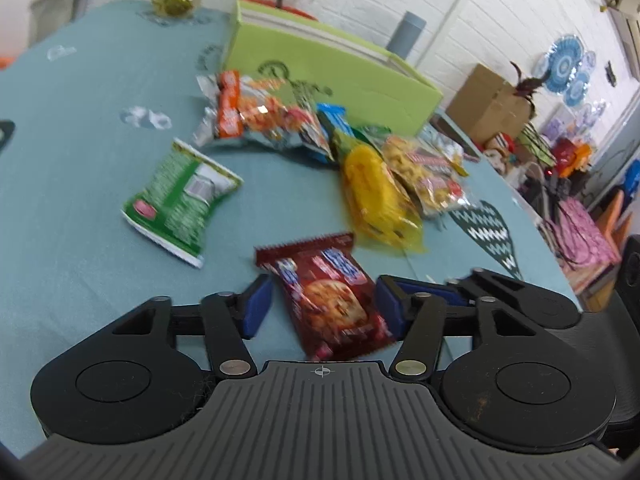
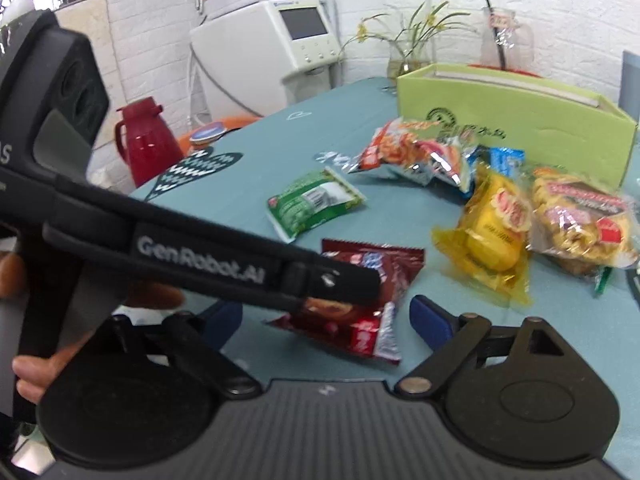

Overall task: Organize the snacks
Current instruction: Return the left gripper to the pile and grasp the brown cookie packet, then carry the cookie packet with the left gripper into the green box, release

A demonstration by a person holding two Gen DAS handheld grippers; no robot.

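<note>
Bare tablecloth (image 1: 80, 184) left of green packet (image 1: 180, 200); snack pile (image 1: 372, 160) blocks right.

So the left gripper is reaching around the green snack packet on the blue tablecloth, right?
Not quite. The left wrist view shows the left gripper around the dark red cookie packet on the blue tablecloth; the green snack packet lies apart.

On the table (image 1: 80, 240) lie one dark red cookie packet (image 1: 332, 300), one green packet (image 1: 180, 200), one yellow packet (image 1: 376, 200), one clear bag of golden snacks (image 1: 428, 172), one blue packet (image 1: 334, 118) and one heap of orange-and-silver packets (image 1: 256, 116) (too jumbled to count). One light green box (image 1: 320, 64) stands behind them.
</note>
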